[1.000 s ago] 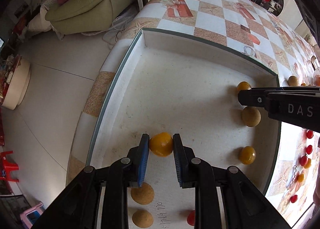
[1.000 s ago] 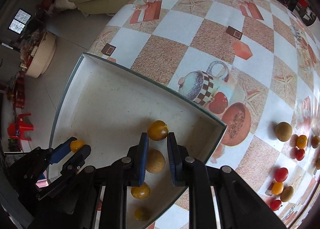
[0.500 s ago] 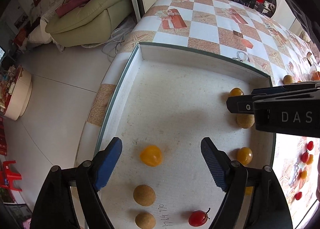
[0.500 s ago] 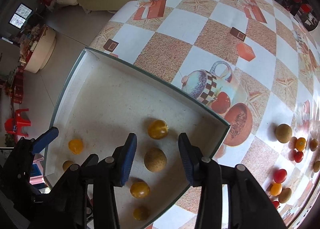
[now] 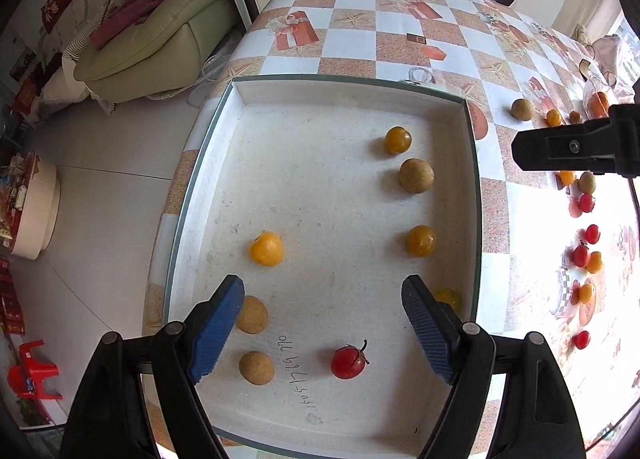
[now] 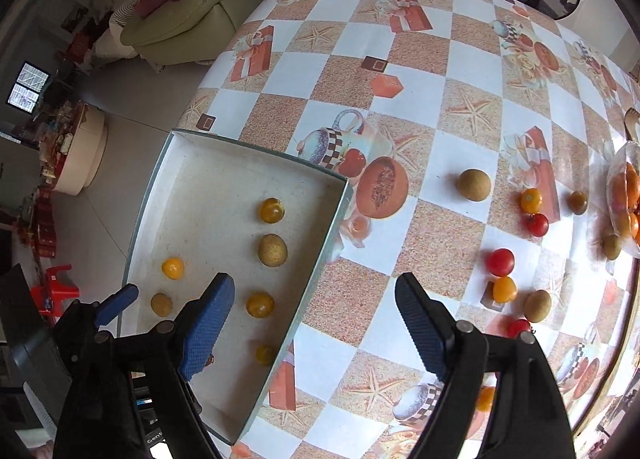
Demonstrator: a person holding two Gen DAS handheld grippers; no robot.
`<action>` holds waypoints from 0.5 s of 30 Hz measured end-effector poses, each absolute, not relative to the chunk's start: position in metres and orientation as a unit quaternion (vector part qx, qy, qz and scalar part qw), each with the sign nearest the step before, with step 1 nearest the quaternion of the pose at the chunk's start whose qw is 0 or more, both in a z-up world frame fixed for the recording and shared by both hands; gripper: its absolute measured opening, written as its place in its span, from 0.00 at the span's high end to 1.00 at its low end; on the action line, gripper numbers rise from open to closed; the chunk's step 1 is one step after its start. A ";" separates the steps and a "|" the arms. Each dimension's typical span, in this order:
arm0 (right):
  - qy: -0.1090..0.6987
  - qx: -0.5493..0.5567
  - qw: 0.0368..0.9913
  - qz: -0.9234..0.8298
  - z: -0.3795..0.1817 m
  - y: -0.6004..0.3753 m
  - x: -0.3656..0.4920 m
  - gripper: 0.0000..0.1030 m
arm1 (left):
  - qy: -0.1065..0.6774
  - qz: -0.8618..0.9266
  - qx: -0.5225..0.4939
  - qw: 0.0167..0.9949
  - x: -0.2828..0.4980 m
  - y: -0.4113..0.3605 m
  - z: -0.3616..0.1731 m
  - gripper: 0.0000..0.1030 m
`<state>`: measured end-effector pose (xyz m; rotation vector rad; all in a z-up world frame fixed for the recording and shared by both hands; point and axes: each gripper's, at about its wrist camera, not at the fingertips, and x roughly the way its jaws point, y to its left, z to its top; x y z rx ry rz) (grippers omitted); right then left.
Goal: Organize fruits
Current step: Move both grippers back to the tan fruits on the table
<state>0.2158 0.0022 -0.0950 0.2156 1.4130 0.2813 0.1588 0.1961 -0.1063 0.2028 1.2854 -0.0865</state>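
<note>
A shallow white tray point(image 5: 352, 99) sits on the desk point(image 6: 432, 107) with its checkered, printed cloth. Inside lie eight small fruits: a bright yellow-orange one point(image 5: 267, 248) near the tray's 9 o'clock side, two rough tan round ones point(image 5: 252, 314) point(image 5: 257, 367) at 7 o'clock, and a glossy red cherry tomato point(image 5: 348, 361) with a dark stem at 6 o'clock beside some handwritten digits. Along the 3 o'clock wall run an amber fruit point(image 5: 398, 140), a larger tan one point(image 5: 416, 175), another amber one point(image 5: 421, 241) and a yellow one partly hidden behind a fingertip.

The left gripper point(image 5: 323, 329) hangs over the tray's near end, jaws spread wide with nothing between them. The right gripper point(image 6: 314, 321) straddles the tray's 3 o'clock edge, its jaws opening and empty (bare cloth shows in the gap). More red, orange and tan fruits point(image 6: 500, 262) lie scattered on the cloth toward 3 o'clock, well apart from the tray.
</note>
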 end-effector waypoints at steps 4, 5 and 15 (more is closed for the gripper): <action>0.661 0.116 0.736 0.087 -0.102 -0.042 0.188 0.17 | 0.595 -0.069 0.109 0.794 0.148 0.167 -0.096 0.20; 0.665 0.121 0.733 0.075 -0.105 -0.054 0.182 0.17 | 0.594 -0.077 0.114 0.793 0.146 0.159 -0.094 0.20; 0.678 0.176 0.713 -0.035 -0.129 -0.164 0.136 0.17 | 0.593 -0.132 0.132 0.783 0.155 0.094 -0.091 0.20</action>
